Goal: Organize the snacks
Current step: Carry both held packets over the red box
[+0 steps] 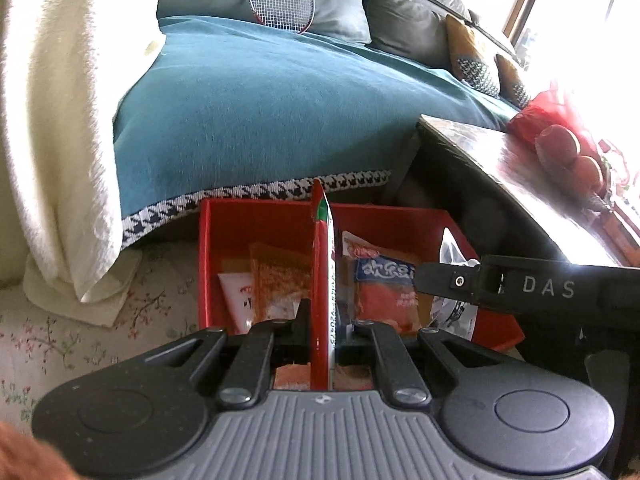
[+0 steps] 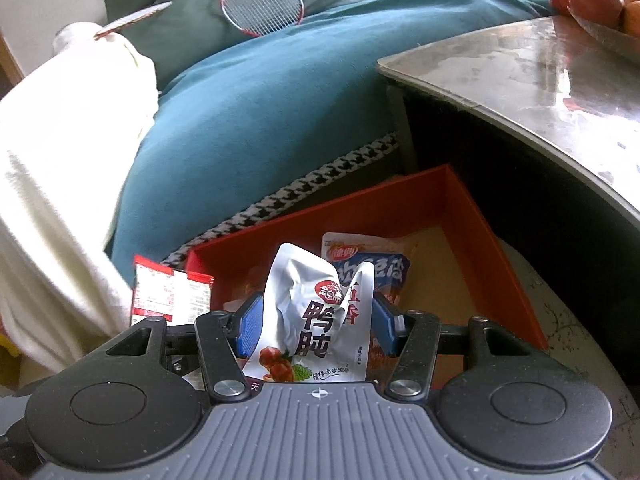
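Both views are daylit. In the left wrist view, light enters from a window (image 1: 580, 4) ahead and to the right of the gripper; that area is overexposed, with detail lost. The tabletop (image 1: 492, 148) beside it carries strong glare. The white throw (image 1: 52, 120) to the left is partly washed out. Under the table the image is in deep shadow. In the right wrist view, the tabletop (image 2: 532, 80) ahead-right shows patchy reflections. Both views show fisheye curvature with dark corners. Near objects are sharp; the far right edge of the left wrist view is soft.
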The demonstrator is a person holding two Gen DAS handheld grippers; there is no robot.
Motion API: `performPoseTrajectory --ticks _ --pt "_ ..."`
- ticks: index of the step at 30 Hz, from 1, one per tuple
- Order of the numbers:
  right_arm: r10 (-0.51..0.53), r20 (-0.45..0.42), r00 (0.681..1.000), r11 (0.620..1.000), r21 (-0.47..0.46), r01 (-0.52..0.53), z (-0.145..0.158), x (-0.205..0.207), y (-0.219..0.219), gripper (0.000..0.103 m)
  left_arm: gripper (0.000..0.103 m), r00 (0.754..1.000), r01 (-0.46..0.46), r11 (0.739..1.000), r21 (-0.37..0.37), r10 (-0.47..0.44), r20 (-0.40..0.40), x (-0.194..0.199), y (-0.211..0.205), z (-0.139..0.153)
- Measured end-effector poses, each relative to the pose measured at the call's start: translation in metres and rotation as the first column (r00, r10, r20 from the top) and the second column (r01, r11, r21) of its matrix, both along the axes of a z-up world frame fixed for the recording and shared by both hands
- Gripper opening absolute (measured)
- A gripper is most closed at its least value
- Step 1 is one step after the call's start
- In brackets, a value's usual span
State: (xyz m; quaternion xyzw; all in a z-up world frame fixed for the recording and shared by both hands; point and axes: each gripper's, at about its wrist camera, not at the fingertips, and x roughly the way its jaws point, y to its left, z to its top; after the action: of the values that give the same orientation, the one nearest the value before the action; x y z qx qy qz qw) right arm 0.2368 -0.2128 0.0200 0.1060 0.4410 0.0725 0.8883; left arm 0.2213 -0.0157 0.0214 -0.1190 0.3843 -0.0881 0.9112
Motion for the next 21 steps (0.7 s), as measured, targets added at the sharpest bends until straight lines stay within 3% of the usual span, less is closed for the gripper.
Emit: performPoseTrajectory --ticks 8,16,21 --pt "0.024 -0.008 1.0 0.998 -0.06 -0.025 -0.018 0.022 0.009 0.063 0.005 1.0 -0.026 1.0 0.013 0.026 -0.006 0.022 -0.001 -0.007" --pt "0.033 -0.067 0.997 0.997 -0.071 -0.038 -0.043 0.036 0.012 0.065 0.005 0.999 -0.042 0.998 0.036 0.043 -0.017 0.034 -0.001 -0.018" --pt "0.036 -0.064 0.997 0.997 -0.072 -0.041 -0.043 0.034 0.014 0.069 0.007 0.999 -0.042 0.998 0.048 0.043 -0.018 0.034 -0.002 -0.019"
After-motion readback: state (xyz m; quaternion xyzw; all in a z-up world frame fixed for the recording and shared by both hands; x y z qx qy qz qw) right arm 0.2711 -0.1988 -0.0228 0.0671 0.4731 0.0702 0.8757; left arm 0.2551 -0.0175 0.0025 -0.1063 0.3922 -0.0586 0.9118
